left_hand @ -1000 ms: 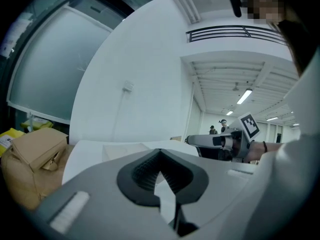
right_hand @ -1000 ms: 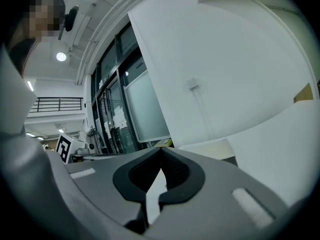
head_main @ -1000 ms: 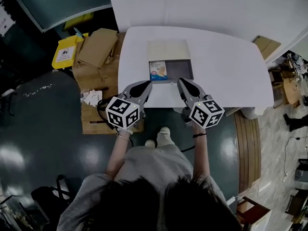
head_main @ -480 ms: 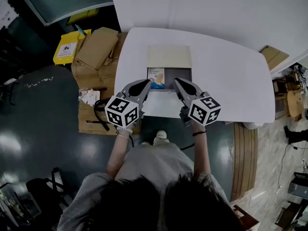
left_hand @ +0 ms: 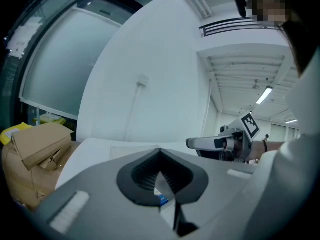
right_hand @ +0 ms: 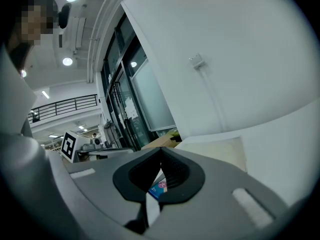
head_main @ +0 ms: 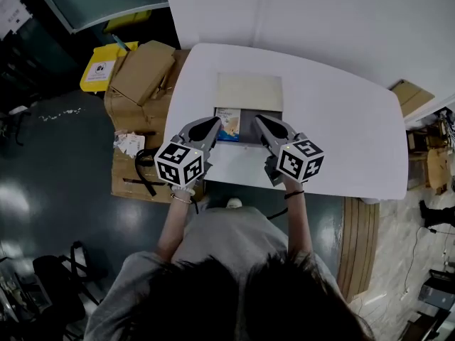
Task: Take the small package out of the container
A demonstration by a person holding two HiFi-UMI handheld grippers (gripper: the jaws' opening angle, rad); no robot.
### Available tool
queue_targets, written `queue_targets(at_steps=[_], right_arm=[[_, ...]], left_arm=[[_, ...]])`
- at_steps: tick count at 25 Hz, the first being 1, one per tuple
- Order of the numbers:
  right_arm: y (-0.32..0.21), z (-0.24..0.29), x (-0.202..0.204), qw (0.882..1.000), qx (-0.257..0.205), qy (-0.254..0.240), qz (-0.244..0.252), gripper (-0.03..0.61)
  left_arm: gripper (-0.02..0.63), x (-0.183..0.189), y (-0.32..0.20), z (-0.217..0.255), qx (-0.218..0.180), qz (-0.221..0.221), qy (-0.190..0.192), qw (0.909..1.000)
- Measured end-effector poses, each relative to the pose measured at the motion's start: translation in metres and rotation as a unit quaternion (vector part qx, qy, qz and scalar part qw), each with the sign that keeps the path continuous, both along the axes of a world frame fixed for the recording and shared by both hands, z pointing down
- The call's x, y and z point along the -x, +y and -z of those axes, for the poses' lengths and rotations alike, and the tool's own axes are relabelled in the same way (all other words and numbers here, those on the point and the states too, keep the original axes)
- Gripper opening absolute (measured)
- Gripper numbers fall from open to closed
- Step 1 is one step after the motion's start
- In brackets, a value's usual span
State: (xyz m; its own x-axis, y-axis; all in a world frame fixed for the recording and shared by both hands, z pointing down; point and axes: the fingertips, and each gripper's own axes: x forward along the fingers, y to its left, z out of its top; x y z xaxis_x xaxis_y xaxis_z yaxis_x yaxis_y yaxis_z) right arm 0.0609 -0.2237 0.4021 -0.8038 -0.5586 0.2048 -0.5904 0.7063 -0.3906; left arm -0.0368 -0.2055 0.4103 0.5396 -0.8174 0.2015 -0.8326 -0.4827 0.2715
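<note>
The small blue-and-white package (head_main: pixel 229 124) lies in the left part of the grey container (head_main: pixel 269 111), whose beige lid (head_main: pixel 249 91) lies folded back behind it. My left gripper (head_main: pixel 213 125) is shut and empty, its tip just left of the package. On the other side my right gripper (head_main: pixel 260 122) is also shut and empty, with its tip over the container's near edge. In the left gripper view the jaws (left_hand: pixel 160 154) meet, and the package (left_hand: pixel 161 200) shows below them. The right gripper view also shows closed jaws (right_hand: pixel 161 151) above the package (right_hand: pixel 160 188).
The container sits on a white table (head_main: pixel 334 126) against a white wall. Flattened cardboard boxes (head_main: pixel 142 69) and a yellow bin (head_main: pixel 99 73) crowd the floor to the left. Wooden planks (head_main: pixel 362 240) lie on the floor at the right.
Both grippers have moved forward over the table's near edge, and their tips now flank the package. Their jaws stayed shut.
</note>
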Motion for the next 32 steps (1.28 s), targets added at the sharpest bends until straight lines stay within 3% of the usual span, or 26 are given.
queue_targets(at_steps=[15, 27, 32], right_arm=[[-0.034, -0.051, 0.026, 0.994, 0.091, 0.043, 0.042, 0.014], [-0.042, -0.086, 0.031, 0.979, 0.179, 0.071, 0.067, 0.015], [-0.042, -0.099, 0.032, 0.97, 0.219, 0.075, 0.08, 0.052]], left_arm=[[-0.011, 0.016, -0.024, -0.039, 0.074, 0.002, -0.011, 0.9972], [-0.011, 0.017, -0.029, -0.068, 0.113, -0.013, -0.002, 0.9935], [-0.011, 0.016, -0.027, -0.078, 0.123, -0.019, 0.002, 0.9922]])
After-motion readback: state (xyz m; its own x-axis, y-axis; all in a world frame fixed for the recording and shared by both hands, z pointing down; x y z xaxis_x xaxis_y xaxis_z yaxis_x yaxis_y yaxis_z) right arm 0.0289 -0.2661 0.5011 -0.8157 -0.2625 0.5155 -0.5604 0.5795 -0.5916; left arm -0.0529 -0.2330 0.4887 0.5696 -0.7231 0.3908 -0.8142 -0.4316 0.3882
